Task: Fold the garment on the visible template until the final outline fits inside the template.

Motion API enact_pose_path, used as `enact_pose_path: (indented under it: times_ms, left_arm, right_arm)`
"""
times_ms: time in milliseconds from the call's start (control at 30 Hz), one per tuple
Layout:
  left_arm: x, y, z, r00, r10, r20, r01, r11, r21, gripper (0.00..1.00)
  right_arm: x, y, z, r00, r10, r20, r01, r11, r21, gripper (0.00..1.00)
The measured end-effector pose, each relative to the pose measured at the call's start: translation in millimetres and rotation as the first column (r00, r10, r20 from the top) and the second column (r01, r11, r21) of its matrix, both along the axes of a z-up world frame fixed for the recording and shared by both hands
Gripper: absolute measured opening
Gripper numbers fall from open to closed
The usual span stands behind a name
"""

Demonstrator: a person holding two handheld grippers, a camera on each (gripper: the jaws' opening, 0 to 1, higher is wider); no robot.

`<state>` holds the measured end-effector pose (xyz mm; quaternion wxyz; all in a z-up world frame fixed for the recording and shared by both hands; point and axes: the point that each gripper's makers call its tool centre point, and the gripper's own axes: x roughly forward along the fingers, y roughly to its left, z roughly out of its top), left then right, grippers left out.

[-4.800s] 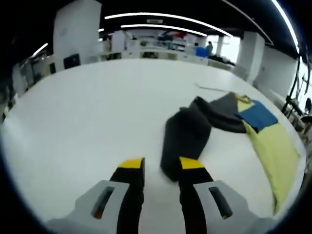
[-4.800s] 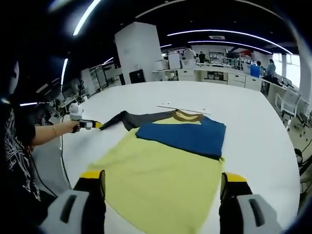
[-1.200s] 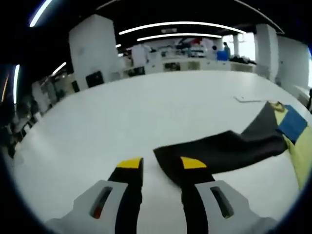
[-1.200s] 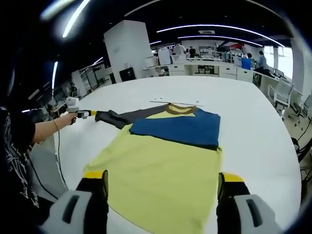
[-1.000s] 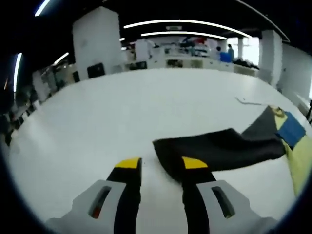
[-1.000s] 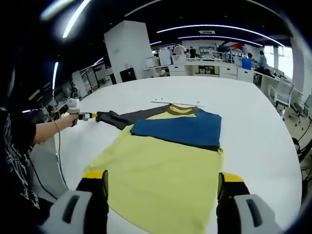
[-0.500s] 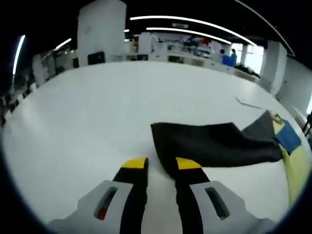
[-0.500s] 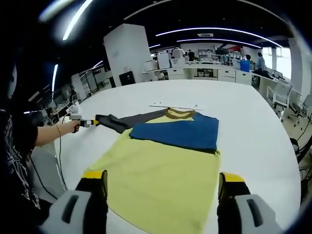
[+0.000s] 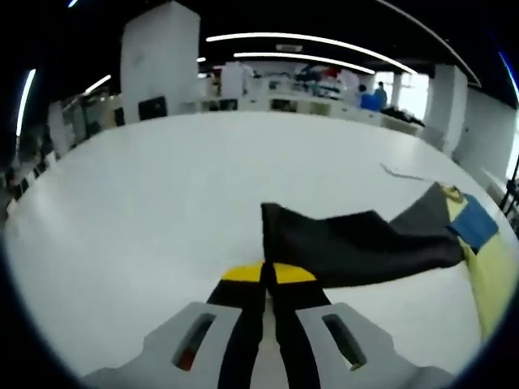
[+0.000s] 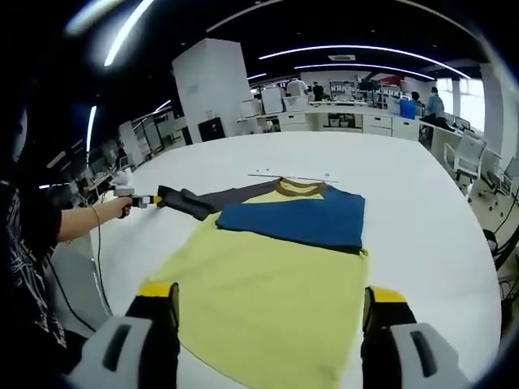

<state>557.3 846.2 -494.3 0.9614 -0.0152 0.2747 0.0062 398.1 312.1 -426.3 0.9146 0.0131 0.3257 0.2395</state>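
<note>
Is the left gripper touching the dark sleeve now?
Touching. In the left gripper view the left gripper has its jaws closed together on the edge of the dark sleeve.

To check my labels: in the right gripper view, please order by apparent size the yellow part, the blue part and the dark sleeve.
1. Yellow part, though nearness to the camera enlarges it.
2. Blue part.
3. Dark sleeve.

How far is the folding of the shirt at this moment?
Early stage. The shirt lies flat on the white table, its yellow body spread out and unfolded. In hand: the left gripper has its fingers shut on the cuff of the dark sleeve, stretched out sideways. The right gripper is open near the hem. Every fold is left.
</note>
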Motion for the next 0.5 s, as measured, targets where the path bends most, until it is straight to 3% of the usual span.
enact_pose_path:
  times_ms: [133,333,500]
  left_arm:
    - [-5.1,-2.8,9.6,0.999,-0.034,0.005,0.034,0.999,0.015,0.0]
    - [-23.9,-2.0,16.3,0.999,-0.031,-0.029,0.03,0.999,-0.036,0.0]
    - [-35.1,-0.2,12.9,0.996,-0.023,-0.089,0.017,0.997,-0.07,0.0]
  right_arm:
    - [1.0,4.9,2.6,1.0,0.012,0.01,-0.012,1.0,0.005,0.94]
    - [-1.2,9.8,5.2,0.999,0.028,0.017,-0.028,1.0,0.008,0.95]
    - [-5.3,8.4,4.8,1.0,0.026,0.014,-0.026,1.0,0.006,0.95]
